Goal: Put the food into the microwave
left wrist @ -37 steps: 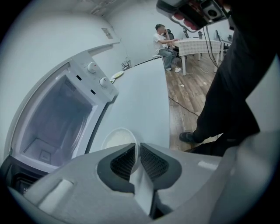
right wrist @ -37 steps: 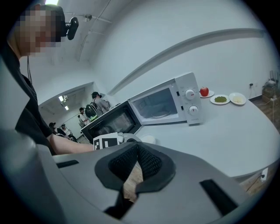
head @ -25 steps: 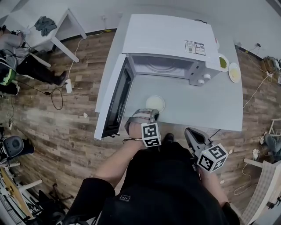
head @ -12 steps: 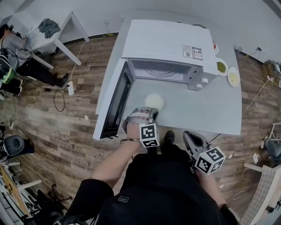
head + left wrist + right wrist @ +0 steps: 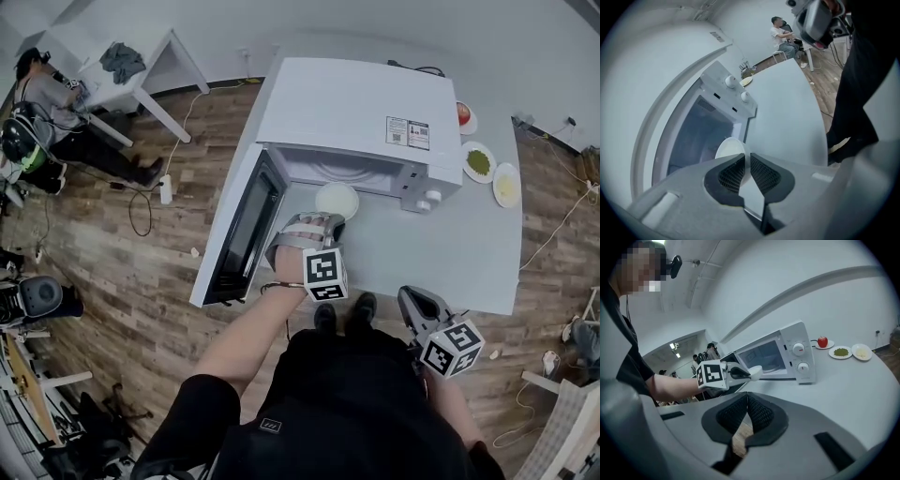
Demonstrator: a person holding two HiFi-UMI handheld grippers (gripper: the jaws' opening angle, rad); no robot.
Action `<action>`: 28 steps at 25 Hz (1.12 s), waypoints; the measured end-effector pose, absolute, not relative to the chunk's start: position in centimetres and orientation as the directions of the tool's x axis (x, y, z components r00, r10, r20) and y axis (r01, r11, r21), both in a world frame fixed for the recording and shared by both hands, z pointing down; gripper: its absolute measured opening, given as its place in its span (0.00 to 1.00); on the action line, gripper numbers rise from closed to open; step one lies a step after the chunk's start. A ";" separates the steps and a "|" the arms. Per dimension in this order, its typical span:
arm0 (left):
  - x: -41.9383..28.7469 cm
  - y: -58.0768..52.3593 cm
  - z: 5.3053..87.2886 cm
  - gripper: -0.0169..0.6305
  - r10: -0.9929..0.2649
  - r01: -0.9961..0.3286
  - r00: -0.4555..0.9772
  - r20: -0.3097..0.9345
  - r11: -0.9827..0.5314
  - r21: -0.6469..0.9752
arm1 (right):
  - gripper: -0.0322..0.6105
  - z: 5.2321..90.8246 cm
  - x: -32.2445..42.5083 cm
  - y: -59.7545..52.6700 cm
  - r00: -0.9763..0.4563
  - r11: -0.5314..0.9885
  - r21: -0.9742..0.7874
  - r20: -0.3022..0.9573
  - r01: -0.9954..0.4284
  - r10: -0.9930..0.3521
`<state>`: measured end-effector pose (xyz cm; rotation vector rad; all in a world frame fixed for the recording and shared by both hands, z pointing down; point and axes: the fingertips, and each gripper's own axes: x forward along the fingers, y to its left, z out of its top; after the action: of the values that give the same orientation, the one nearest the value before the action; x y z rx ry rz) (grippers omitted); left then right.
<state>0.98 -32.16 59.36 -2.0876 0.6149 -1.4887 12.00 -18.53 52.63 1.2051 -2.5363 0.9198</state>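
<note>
Bowl held at the open microwave's mouth.
Head view: the left gripper [image 5: 325, 221] holds a white bowl [image 5: 337, 199] above the tabletop [image 5: 450, 248], before the microwave [image 5: 347, 103]; its contents are unreadable. Left gripper view: the fingers [image 5: 730, 173] are clamped on the bowl's rim, hiding most of it. Right gripper view: the right gripper [image 5: 746, 398] has its fingers together, empty.

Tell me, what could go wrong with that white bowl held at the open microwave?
The left gripper pinches only the thin rim of the white bowl, so it might tilt or slip out. The bowl hangs close to the microwave opening, beside the open door; it could clip the frame going in.
</note>
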 end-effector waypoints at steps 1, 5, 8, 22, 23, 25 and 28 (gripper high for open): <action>1.1 -33.0 59.2 0.09 -0.625 -0.077 0.296 0.722 -0.769 -0.634 | 0.07 52.9 12.3 -18.7 -0.652 0.478 -0.452 0.418 -0.753 -0.633; 1.3 -35.5 58.4 0.09 -0.637 -0.094 0.289 0.715 -0.762 -0.641 | 0.07 53.8 12.6 -19.5 -0.659 0.472 -0.469 0.425 -0.746 -0.620; 1.7 -36.7 58.5 0.09 -0.635 -0.104 0.292 0.715 -0.764 -0.637 | 0.07 54.3 12.4 -20.7 -0.670 0.476 -0.478 0.429 -0.738 -0.606; 2.8 -42.8 60.2 0.09 -0.647 -0.091 0.293 0.704 -0.752 -0.653 | 0.07 56.0 9.9 -25.2 -0.732 0.543 -0.491 0.440 -0.681 -0.520; 2.9 -43.1 60.4 0.09 -0.648 -0.092 0.295 0.703 -0.751 -0.654 | 0.07 56.2 9.8 -25.4 -0.734 0.546 -0.491 0.442 -0.679 -0.516; 3.1 -43.6 60.6 0.09 -0.649 -0.093 0.298 0.700 -0.749 -0.655 | 0.07 56.3 9.5 -25.7 -0.739 0.551 -0.491 0.444 -0.674 -0.508; 3.3 -44.4 61.0 0.09 -0.650 -0.092 0.301 0.698 -0.748 -0.657 | 0.07 56.4 9.0 -25.8 -0.744 0.559 -0.491 0.450 -0.668 -0.494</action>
<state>3.29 -44.39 60.96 -2.0705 0.6575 -1.4610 9.05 -25.85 56.42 0.9658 -2.5345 0.9612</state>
